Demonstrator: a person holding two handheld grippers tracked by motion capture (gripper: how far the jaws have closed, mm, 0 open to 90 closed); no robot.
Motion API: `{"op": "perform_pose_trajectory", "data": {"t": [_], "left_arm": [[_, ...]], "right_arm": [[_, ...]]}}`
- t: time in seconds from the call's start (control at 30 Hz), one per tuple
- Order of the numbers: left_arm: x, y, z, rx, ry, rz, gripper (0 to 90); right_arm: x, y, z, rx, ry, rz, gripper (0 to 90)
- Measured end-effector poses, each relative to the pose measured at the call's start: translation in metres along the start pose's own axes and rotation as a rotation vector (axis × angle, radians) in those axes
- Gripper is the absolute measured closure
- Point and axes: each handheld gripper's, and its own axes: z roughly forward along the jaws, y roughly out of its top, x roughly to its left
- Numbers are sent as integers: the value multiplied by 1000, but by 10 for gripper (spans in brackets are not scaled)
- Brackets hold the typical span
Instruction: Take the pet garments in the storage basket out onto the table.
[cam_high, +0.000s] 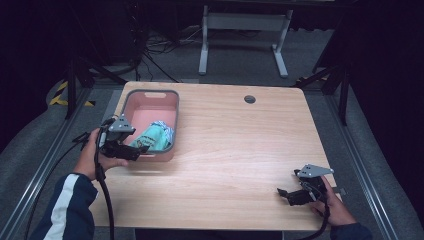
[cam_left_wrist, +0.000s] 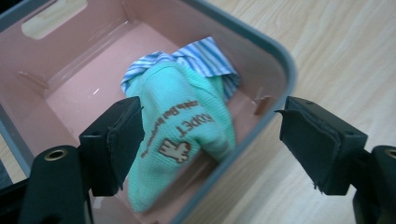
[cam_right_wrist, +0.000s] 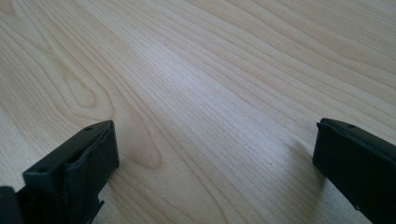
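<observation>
Left gripper (cam_high: 141, 149), jaws apart, straddles the pink bin's (cam_high: 150, 94) 7 o'clock corner; green sock (cam_left_wrist: 187, 135) lies between jaws, toe nearest. Right gripper (cam_high: 283, 194) agape, well apart on surface (cam_high: 240, 145).

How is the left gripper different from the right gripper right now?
The left gripper hangs at the pink bin's rim, over the green cloth; the right gripper sits low near the table's front edge, over bare wood. Both have their jaws open, holding nothing.
</observation>
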Motion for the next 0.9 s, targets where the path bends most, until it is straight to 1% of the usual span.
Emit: {"op": "perform_pose_trajectory", "data": {"t": [0.03,0.07,0.13,0.2,0.23,0.27,0.3,0.33,0.37,0.43,0.47,0.5,0.53,0.63,0.67,0.7,0.73,0.77,0.8,0.83,0.87,0.9], "left_arm": [[3,2,4,13,9,-6,220],[5,5,9,28,5,-22,220],[9,9,17,53,3,-33,220],[13,15,27,90,11,-25,220],[13,17,31,105,9,-30,220],[15,21,39,137,0,-29,220],[15,21,39,137,0,-29,221],[16,24,43,162,12,-18,221],[17,25,46,175,17,-16,223],[19,29,54,216,24,-15,242],[20,30,57,234,25,-25,253],[21,31,61,248,35,-14,253],[22,31,65,269,25,-20,254],[26,33,77,331,18,-31,275],[26,33,79,347,19,-42,279],[29,35,85,377,25,-50,284],[29,35,85,377,25,-50,296],[30,35,86,387,17,-58,296],[31,36,88,394,19,-65,315],[32,36,90,405,24,-73,315],[33,37,92,418,22,-81,329],[33,37,95,430,22,-82,368]], "right_arm": [[0,0,0,0,0,0,5],[0,0,0,0,0,0,5],[0,0,0,0,0,0,5],[0,0,0,0,0,0,5],[0,0,0,0,0,0,5],[0,0,0,0,0,0,5],[0,0,0,0,0,0,5],[0,0,0,0,0,0,5],[0,0,0,0,0,0,5],[0,0,0,0,0,0,5],[0,0,0,0,0,0,5],[0,0,0,0,0,0,5],[0,0,0,0,0,0,5],[0,0,0,0,-1,0,5],[0,0,0,0,0,0,5],[0,0,0,0,0,1,5],[0,0,0,0,0,1,5],[0,0,0,0,-1,0,5],[0,0,0,0,-1,0,5],[0,0,0,0,-1,0,5],[0,0,0,0,0,1,5],[0,0,0,0,-1,0,5]]}}
